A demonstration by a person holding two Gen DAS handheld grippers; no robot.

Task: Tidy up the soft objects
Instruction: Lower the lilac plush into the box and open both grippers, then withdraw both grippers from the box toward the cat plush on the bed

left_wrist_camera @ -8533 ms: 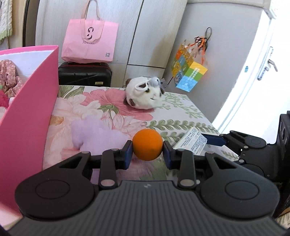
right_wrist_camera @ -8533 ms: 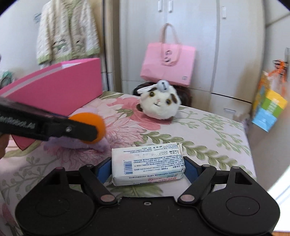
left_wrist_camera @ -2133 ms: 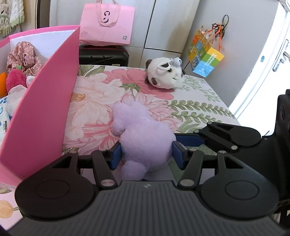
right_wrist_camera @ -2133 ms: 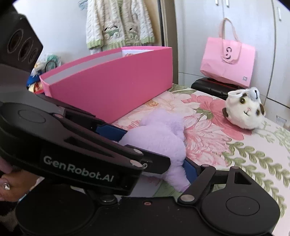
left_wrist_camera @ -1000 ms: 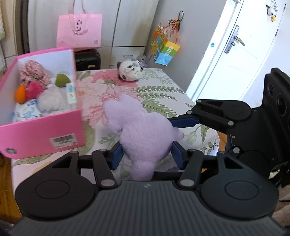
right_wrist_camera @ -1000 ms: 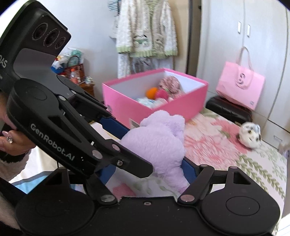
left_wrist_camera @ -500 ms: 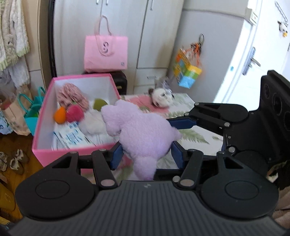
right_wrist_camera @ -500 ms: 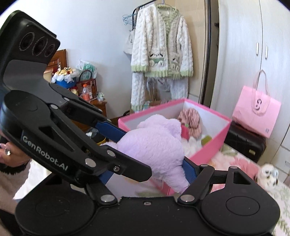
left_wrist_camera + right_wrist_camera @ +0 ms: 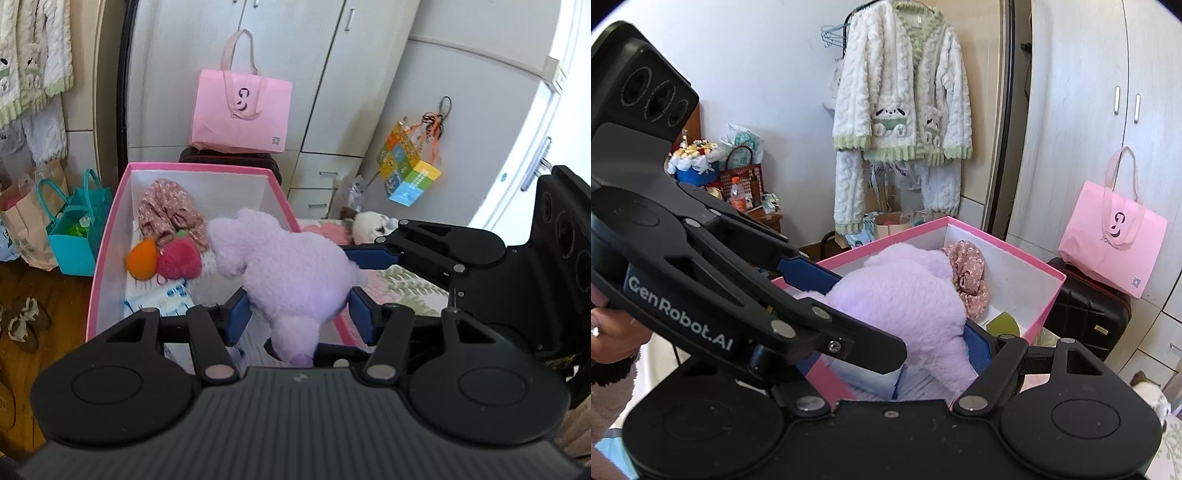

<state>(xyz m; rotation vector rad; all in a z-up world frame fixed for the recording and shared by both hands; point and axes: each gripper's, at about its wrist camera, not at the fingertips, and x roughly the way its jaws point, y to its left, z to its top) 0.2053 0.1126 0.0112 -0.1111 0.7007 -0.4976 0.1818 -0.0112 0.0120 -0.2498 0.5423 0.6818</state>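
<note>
Both tools grip the purple plush (image 9: 291, 273) and hold it in the air over the near right part of the pink box (image 9: 107, 236). Left tool (image 9: 297, 314) is clenched on the plush's rear, blue pads sunk into the fur. Right tool (image 9: 897, 332) clamps it from the side; its near pad is hidden behind the left tool's body, only the far pad (image 9: 977, 349) shows. Plush head points into the box, one leg dangles. Plush covers much of the box floor. Visible inside: floral fabric piece (image 9: 168, 214), orange plush (image 9: 142, 258), red strawberry plush (image 9: 179, 260), tissue pack (image 9: 162, 299) partly cut off by the tool. White-and-brown plush (image 9: 369, 227) on the bed at far right, half hidden behind the right tool.
</note>
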